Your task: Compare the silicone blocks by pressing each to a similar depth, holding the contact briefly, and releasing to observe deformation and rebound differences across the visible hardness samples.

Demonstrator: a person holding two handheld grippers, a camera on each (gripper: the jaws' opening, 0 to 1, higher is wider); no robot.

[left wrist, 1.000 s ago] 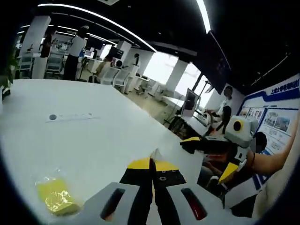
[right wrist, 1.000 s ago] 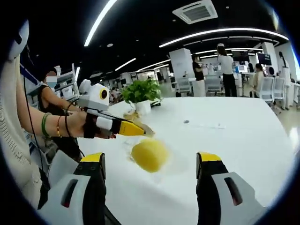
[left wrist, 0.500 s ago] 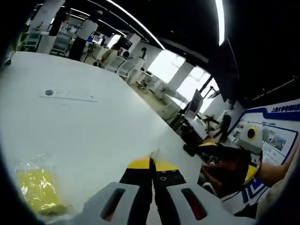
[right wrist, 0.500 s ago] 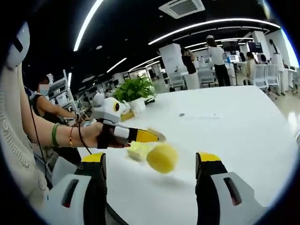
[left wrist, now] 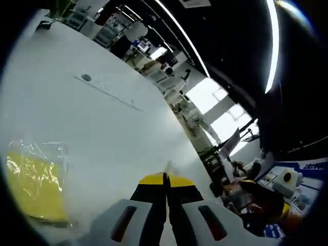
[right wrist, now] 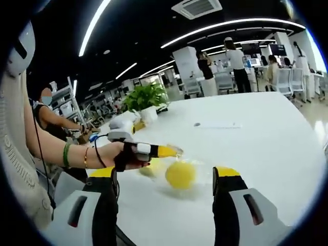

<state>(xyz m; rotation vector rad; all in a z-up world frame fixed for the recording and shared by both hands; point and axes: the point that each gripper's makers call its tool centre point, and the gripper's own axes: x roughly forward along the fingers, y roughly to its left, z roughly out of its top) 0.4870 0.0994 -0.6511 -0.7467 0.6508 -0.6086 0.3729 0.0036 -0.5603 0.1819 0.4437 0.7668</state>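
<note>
My left gripper [left wrist: 165, 180] is closed and empty, my right gripper [right wrist: 164, 177] gapes around the round yellow silicone block [right wrist: 180, 175] on the white surface [right wrist: 266, 138].

- An open-plan office or lab hall: a dark ceiling with long strip lights [right wrist: 225, 28] and a square air vent [right wrist: 196, 7].
- A big white worktop [right wrist: 266, 133] in the foreground, with a potted plant [right wrist: 145, 100] at its far edge.
- Behind it, rows of desks with white chairs [right wrist: 224, 82], where people [right wrist: 234, 56] stand.
- In the left gripper view, bright windows [left wrist: 215, 102] and a blue-and-white wall poster [left wrist: 307, 171].
</note>
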